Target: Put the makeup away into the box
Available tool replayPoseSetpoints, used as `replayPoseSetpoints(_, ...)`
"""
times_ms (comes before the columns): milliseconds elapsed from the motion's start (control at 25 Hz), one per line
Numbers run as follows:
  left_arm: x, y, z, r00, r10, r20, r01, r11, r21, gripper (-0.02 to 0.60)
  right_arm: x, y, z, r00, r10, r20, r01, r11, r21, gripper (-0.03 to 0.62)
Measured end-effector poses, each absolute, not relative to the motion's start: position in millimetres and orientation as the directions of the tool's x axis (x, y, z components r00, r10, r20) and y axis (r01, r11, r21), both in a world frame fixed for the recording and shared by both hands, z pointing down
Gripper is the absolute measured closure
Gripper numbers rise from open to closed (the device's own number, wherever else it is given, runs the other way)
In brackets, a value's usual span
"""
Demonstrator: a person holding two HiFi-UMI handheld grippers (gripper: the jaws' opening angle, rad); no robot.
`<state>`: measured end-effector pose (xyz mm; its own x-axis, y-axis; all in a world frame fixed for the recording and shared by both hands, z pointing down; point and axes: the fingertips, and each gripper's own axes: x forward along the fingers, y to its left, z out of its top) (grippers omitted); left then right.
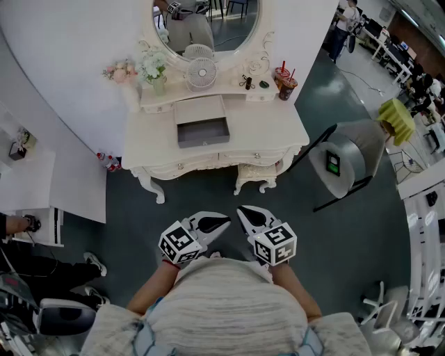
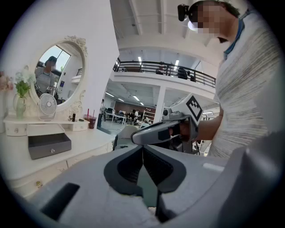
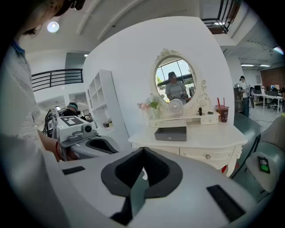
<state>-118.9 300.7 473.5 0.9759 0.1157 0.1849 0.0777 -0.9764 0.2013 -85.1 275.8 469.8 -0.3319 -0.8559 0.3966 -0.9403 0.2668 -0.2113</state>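
Left gripper [image 1: 221, 222] and right gripper [image 1: 245, 213], both closed, face the grey box [image 1: 202, 130].

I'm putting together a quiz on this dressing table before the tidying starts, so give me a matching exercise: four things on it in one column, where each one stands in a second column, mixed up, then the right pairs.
Things
1. grey box
2. fan
3. vase of flowers
4. drink cup

Places
A. back right corner, beside the shelf
B. middle of the tabletop, open at the top
C. on the shelf, left of the fan
D. on the shelf, centred under the mirror

Pairs: 1-B, 2-D, 3-C, 4-A
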Motion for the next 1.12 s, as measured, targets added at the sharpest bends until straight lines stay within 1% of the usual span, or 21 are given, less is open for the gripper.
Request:
replayPoseSetpoints(520, -119.1, 303.6, 475.7, 0.975, 0.118, 0.186, 0.078, -0.975, 0.208, 0.568, -83.6, 277.9, 472.1, -0.324, -0.858, 0.399, -0.942, 0.255, -0.217, 0.586)
replayPoseSetpoints(680, -121.4, 301.5, 476.4, 0.976, 0.115, 0.182, 0.075, -0.974, 0.212, 0.568, -83.2, 274.2, 465.3, -0.311, -0.885, 0.347, -0.944, 0.246, -0.218, 0.585)
replayPoseSetpoints(800, -123.3, 299.9, 476.8, 0.977, 0.112, 0.182, 0.072, -0.975, 0.212, 0.568, -86.0, 271.5, 461.5, -0.329, -0.888, 0.322, -0.935, 0.258, -0.244, 0.585)
replayPoseSetpoints(1120, -135.9, 295.4, 476.4, 0.980, 0.096, 0.173, 0.056, -0.973, 0.223, 0.568, -104.7, 270.9, 462.1, -0.361, -0.866, 0.347, -0.929, 0.301, -0.216, 0.583)
